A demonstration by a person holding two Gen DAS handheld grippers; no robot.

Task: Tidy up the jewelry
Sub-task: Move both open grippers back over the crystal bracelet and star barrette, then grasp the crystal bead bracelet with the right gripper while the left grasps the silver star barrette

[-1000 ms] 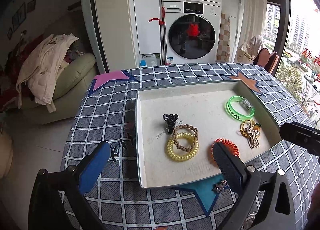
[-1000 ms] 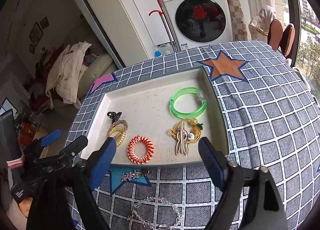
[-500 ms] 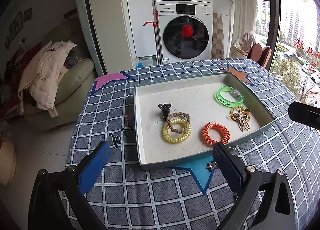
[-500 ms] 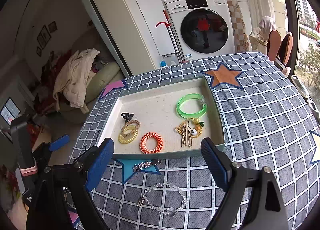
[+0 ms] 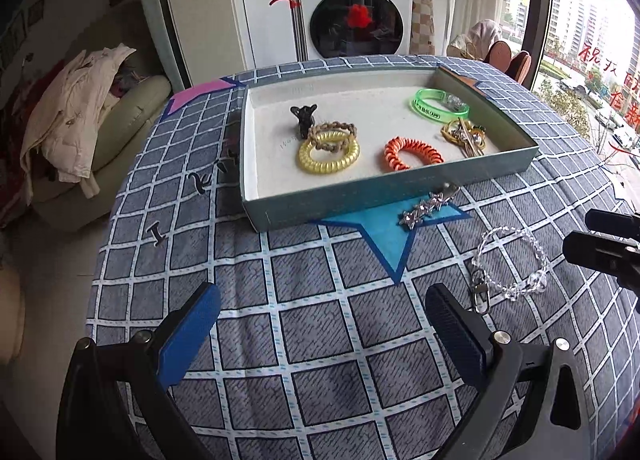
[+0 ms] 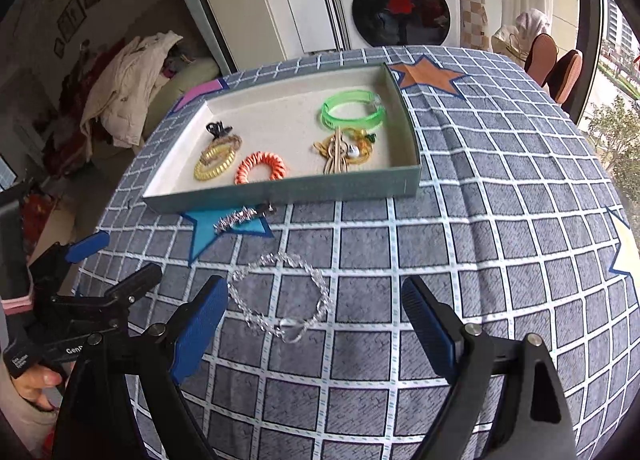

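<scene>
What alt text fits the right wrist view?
The open right gripper hovers over a clear bead bracelet on a checked tablecloth. Beyond lie a sparkly hair clip and a tray holding hair ties and a green bangle.

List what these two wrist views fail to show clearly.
- Green bangle: its printed lettering is too small to read, left wrist view.
- Right gripper: cut off by the frame edge, left wrist view.
- Rhinestone hair clip: motion-blurred, right wrist view.

Hair ties in tray (image 5: pixel 400 196) — bracelet (image 6: pixel 280 300) on table before it
</scene>
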